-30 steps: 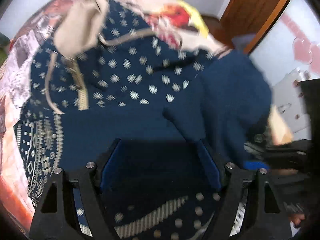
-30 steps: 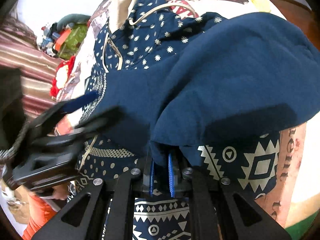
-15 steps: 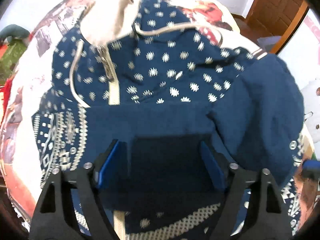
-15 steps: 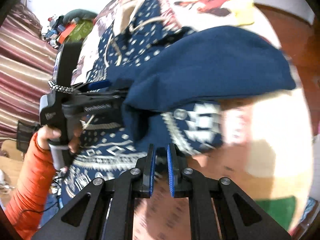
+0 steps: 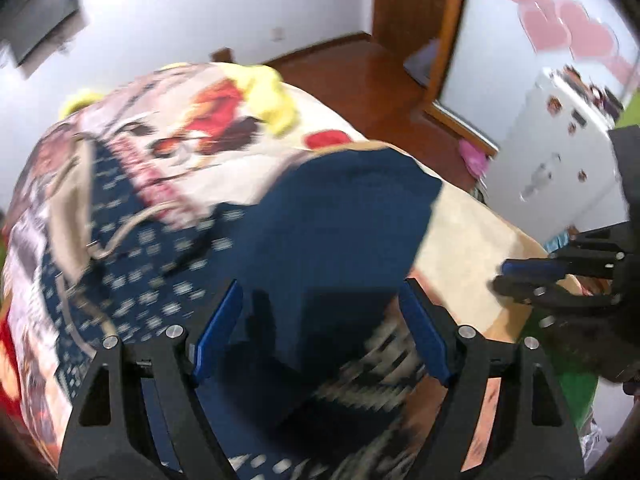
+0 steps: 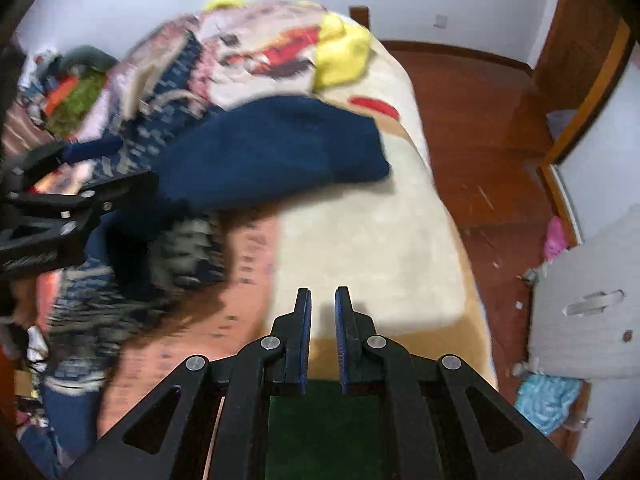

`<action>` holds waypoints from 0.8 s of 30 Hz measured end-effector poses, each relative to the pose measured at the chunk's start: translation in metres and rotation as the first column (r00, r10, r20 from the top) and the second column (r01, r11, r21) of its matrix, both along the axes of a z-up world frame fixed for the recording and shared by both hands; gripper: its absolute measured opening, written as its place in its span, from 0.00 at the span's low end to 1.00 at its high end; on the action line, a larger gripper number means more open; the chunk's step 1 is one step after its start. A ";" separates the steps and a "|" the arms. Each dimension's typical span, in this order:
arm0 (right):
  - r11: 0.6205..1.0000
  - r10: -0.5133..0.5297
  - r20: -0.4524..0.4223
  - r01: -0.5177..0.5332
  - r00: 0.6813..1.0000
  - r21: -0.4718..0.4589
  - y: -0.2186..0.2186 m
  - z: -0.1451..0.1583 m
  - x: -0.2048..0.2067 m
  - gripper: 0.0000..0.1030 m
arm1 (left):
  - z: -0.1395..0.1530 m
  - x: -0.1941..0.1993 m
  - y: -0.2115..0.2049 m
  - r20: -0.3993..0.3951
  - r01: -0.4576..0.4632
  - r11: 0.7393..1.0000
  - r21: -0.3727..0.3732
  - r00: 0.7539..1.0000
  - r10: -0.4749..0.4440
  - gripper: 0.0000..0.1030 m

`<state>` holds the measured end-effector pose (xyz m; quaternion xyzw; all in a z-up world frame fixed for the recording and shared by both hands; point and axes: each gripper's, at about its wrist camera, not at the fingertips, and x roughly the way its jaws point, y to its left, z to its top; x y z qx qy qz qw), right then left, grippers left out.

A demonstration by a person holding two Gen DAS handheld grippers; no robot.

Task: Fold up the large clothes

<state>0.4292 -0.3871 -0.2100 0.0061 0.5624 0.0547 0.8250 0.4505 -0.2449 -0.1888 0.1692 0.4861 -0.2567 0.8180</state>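
My left claw [image 5: 320, 332] is spread wide over the hoodie [image 5: 328, 232], nothing pinched between its blue pads [image 5: 218, 330]; the navy cloth lies below and between them, much as half a second ago, but the view has swung up and right, so the floor [image 5: 360, 80] and door [image 5: 420, 20] now show beyond the bed [image 5: 460, 240]. The frame is smeared by motion.

My right claw [image 6: 322, 304] is narrow, its pads nearly together with a thin gap and no fabric in it. A second ago it was clamped on the hoodie's folded edge; now it hovers over bare blanket [image 6: 360, 240], well apart from the garment.

The hoodie lies on the bed's left half in the right view [image 6: 272, 148], its plain navy panel folded over the patterned body, the hood and drawstring [image 5: 132, 224] toward the far end. The folded panel sits flatter than it did a second ago, when it was lifted toward the camera.

From the left view the right claw [image 5: 508, 276] shows at the bed's right edge, clear of the cloth. From the right view the left claw [image 6: 108, 168] sits over the hoodie's near side.
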 end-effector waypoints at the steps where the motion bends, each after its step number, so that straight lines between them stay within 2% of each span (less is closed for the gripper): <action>1: 1.000 0.000 -0.017 0.000 1.000 -0.028 -0.003 -0.008 0.002 0.08 | -0.007 0.001 -0.006 -0.021 0.018 1.000 0.010 1.000 -0.018 0.78; 3: 0.997 0.000 -0.063 -0.004 0.998 -0.072 -0.008 -0.026 0.008 0.08 | -0.021 0.003 -0.025 -0.027 0.047 0.997 0.061 0.999 -0.045 0.77; 5: 0.999 0.013 -0.097 -0.018 0.995 -0.046 -0.014 -0.041 0.013 0.07 | -0.028 0.004 -0.037 0.040 0.054 0.990 0.129 0.997 -0.059 0.72; 7: 1.000 0.021 -0.103 -0.023 0.994 -0.015 -0.021 -0.045 0.014 0.07 | -0.032 0.006 -0.038 0.083 0.040 0.986 0.164 0.995 -0.055 0.57; 8: 0.999 0.030 -0.103 -0.031 0.994 -0.008 -0.023 -0.045 0.015 0.07 | -0.031 0.009 -0.036 0.103 0.019 0.986 0.166 0.994 -0.037 0.43; 9: 0.999 0.037 -0.103 -0.038 0.994 -0.008 -0.024 -0.045 0.016 0.07 | -0.030 0.012 -0.032 0.113 0.001 0.987 0.160 0.993 -0.019 0.30; 10: 0.999 0.042 -0.103 -0.044 0.994 -0.011 -0.025 -0.046 0.016 0.07 | -0.027 0.015 -0.026 0.116 -0.018 0.989 0.143 0.993 0.002 0.24; 11: 0.998 0.051 -0.099 -0.053 0.994 -0.017 -0.025 -0.046 0.016 0.07 | -0.023 0.018 -0.020 0.116 -0.034 0.992 0.123 0.993 0.020 0.12; 13: 0.997 0.069 -0.090 -0.073 0.993 -0.034 -0.024 -0.047 0.014 0.07 | -0.008 0.023 0.000 0.110 -0.084 0.995 0.045 0.991 0.079 0.09; 17: 0.994 0.050 -0.073 -0.057 0.996 -0.096 -0.025 -0.047 0.008 0.08 | 0.022 0.027 0.044 0.144 -0.166 0.985 -0.046 0.975 0.171 0.08; 19: 0.990 0.019 -0.065 -0.028 0.998 -0.137 -0.029 -0.048 0.005 0.20 | 0.036 0.025 0.070 0.154 -0.197 0.977 -0.080 0.966 0.207 0.08; 20: 0.986 0.001 -0.055 -0.010 0.998 -0.165 -0.032 -0.049 0.004 0.45 | 0.041 0.024 0.086 0.162 -0.217 0.972 -0.092 0.960 0.230 0.08; 21: 0.976 -0.026 -0.036 0.018 0.999 -0.219 -0.034 -0.050 0.004 0.76 | 0.045 0.022 0.102 0.172 -0.239 0.966 -0.097 0.952 0.253 0.08; 22: 0.961 -0.051 -0.012 0.046 0.999 -0.273 -0.037 -0.050 0.003 0.83 | 0.049 0.020 0.121 0.178 -0.264 0.959 -0.101 0.944 0.278 0.08; 24: 0.963 -0.046 0.008 0.046 0.999 -0.265 -0.041 -0.051 -0.001 0.84 | 0.050 0.016 0.153 0.167 -0.303 0.946 -0.114 0.933 0.319 0.08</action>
